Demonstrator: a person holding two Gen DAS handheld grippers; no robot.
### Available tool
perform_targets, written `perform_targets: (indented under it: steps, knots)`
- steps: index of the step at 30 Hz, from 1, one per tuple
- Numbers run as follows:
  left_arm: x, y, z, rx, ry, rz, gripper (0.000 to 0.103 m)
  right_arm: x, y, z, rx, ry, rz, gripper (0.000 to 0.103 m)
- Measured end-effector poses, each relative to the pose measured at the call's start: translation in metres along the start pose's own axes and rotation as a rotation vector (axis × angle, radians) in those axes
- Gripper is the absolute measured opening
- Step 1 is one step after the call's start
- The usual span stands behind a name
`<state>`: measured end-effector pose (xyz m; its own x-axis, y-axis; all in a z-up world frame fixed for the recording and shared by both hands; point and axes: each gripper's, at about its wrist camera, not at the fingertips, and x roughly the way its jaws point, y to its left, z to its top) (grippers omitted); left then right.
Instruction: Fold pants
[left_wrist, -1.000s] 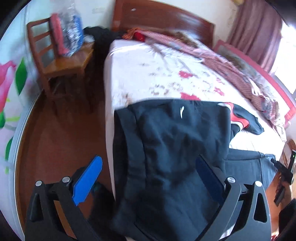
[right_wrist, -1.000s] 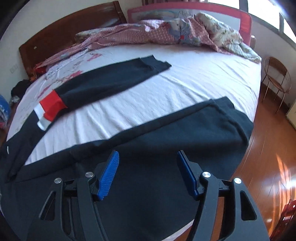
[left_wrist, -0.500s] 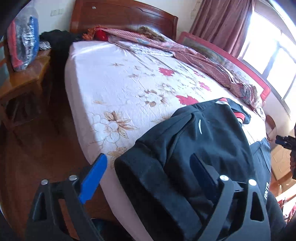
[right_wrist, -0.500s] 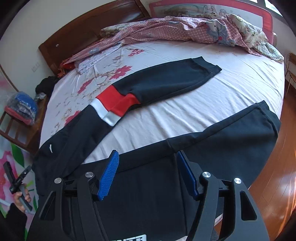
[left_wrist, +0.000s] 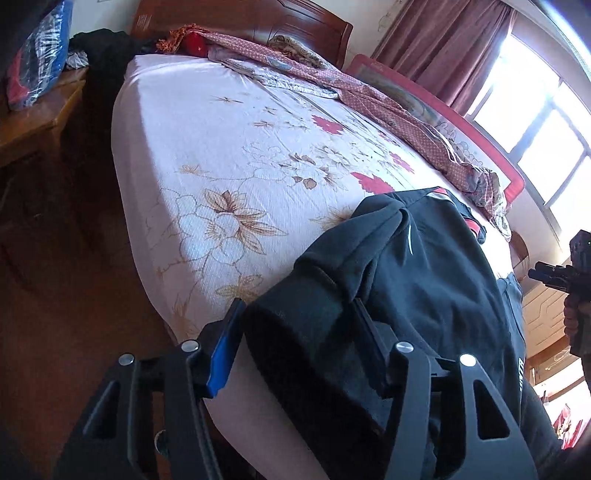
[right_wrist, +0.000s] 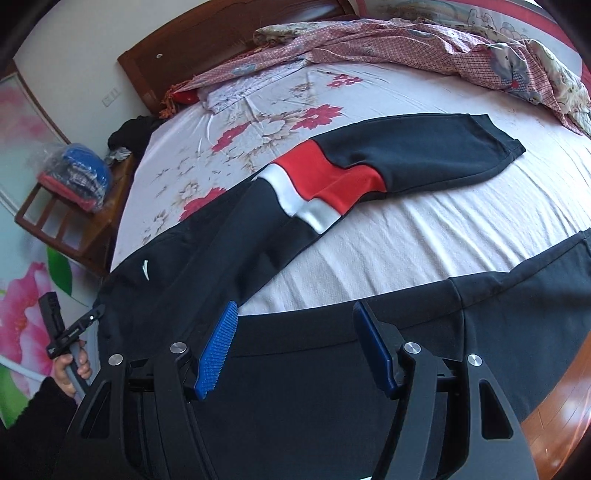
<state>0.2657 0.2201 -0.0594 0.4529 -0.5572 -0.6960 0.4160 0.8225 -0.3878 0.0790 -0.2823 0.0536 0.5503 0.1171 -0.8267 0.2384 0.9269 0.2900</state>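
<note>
Compared with a second ago, both cameras sit lower and closer to the bed, and the left gripper (left_wrist: 295, 332) now has the waistband end of the black pants (left_wrist: 424, 288) between its fingers. From the left wrist view, the jaws stand apart around a thick bunched roll of dark cloth at the near corner of the bed (left_wrist: 229, 155); whether they have begun to squeeze cannot be told, though a gap shows beside the blue pad. Beyond, the floral sheet runs up to a wooden headboard (left_wrist: 236, 22), with a pink checked blanket (left_wrist: 406, 114) heaped along the far side and a wooden chair (left_wrist: 33, 110) carrying bagged clothes at the left edge. From the right wrist view, the right gripper (right_wrist: 295, 347) hangs released above the near pant leg, which drapes over the mattress edge, its pads well clear of the cloth. The other leg, banded red and white, lies stretched diagonally across the sheet towards the blanket. The pants appear spread with legs splayed, so the fold seems barely begun: the likely step is gathering the waist and one leg to lay leg upon leg. Next, each gripper probably needs to pinch firmly before lifting. Cloth hanging off the bed may drag or slip.
</note>
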Motion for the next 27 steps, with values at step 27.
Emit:
perform_targets:
  steps: [27]
  knots:
    - [-0.151,-0.130,-0.017,-0.074,-0.406,0.116,0.009,0.146,-0.085,0.194,0.554,0.145,-0.073,0.065]
